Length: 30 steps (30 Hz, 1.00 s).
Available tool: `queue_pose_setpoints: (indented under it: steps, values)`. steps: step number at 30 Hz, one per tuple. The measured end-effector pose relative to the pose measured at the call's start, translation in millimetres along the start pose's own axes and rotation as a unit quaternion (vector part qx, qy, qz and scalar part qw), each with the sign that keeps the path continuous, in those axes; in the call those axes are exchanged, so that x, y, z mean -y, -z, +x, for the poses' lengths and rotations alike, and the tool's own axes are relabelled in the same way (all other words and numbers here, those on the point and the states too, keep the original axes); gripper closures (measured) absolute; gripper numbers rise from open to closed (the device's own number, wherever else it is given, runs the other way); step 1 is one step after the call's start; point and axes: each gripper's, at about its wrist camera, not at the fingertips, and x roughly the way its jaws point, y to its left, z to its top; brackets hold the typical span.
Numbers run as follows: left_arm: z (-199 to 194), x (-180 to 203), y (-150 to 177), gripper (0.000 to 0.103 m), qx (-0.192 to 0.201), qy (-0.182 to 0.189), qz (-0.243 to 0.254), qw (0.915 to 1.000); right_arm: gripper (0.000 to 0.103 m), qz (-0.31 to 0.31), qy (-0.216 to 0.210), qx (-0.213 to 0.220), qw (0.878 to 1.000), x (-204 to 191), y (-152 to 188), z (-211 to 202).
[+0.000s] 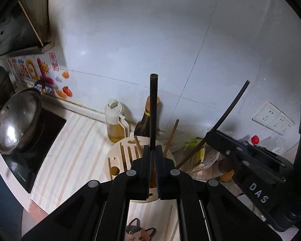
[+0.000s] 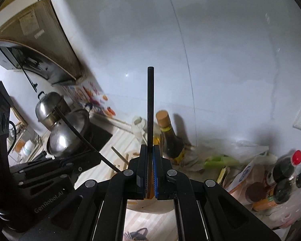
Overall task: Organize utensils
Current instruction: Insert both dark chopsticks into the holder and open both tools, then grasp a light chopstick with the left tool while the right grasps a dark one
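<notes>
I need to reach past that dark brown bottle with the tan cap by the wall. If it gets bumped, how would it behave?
The brown bottle is tall and narrow-necked, so it probably tips easily. It looks like glass, so likely heavy and breakable. Once down, its round body could roll towards the oil dispenser.

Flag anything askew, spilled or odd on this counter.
A loose wooden chopstick leans tilted behind the round wooden utensil holder instead of standing in a slot. Vegetable scraps and wrappers clutter the counter's right corner. Nothing looks spilled.
</notes>
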Motion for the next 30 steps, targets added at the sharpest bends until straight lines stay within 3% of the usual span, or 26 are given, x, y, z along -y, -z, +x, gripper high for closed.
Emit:
queue_pose_setpoints:
  steps: [8, 10, 11, 12, 13, 14, 15, 19, 21, 23, 27, 30]
  values:
    - [3.7, -6.1, 2.0, 0.096, -0.029, 0.018, -0.028, 0.9990, 0.096, 0.011, -0.013, -0.074, 0.997, 7.5, 7.7, 33.4]
    - [-2.4, -6.4, 3.9, 0.095, -0.027, 0.007, -0.030, 0.9992, 0.076, 0.023, -0.017, -0.078, 0.997, 12.6, 9.2, 31.1]
    - [-4.7, -7.0, 4.3, 0.087, -0.023, 0.001, -0.030, 0.9993, 0.069, 0.028, -0.012, -0.075, 0.997, 15.9, 9.9, 27.4]
    - [-7.6, -8.2, 4.5, 0.069, -0.018, -0.005, -0.028, 0.9994, 0.060, 0.033, -0.010, -0.073, 0.997, 18.9, 10.9, 24.0]
    - [-11.9, -9.5, 5.7, 0.058, -0.011, -0.009, -0.029, 0.9995, 0.058, 0.038, -0.008, -0.070, 0.997, 22.5, 12.4, 19.4]
    - [-17.6, -11.3, 7.8, 0.034, 0.002, -0.016, -0.031, 0.9994, 0.058, 0.042, -0.003, -0.068, 0.997, 25.6, 13.9, 14.4]
    - [-22.5, -13.2, 10.5, 0.025, 0.012, -0.021, -0.035, 0.9991, 0.057, 0.047, -0.003, -0.065, 0.997, 30.3, 15.4, 8.4]
    - [-35.5, -18.7, 28.7, 0.021, 0.046, -0.037, -0.038, 0.9976, 0.040, 0.072, 0.024, -0.054, 0.996, 52.7, 36.1, -19.2]
    - [-38.4, -18.3, 44.6, 0.000, 0.065, -0.049, -0.036, 0.9960, 0.035, 0.086, 0.048, -0.051, 0.994, 66.1, 51.3, -29.9]
    - [-35.9, -15.5, 59.7, 0.000, 0.070, -0.058, -0.031, 0.9954, 0.028, 0.098, 0.081, -0.047, 0.991, 80.6, 73.7, -40.0]
    - [-11.0, -6.1, 90.6, 0.000, 0.043, -0.068, -0.010, 0.9967, 0.010, 0.128, 0.109, -0.043, 0.985, 107.1, 118.8, -48.8]
    - [25.3, 3.0, 116.8, 0.000, -0.004, -0.066, 0.008, 0.9978, 0.010, 0.155, 0.133, -0.059, 0.977, 130.7, 150.6, -43.0]
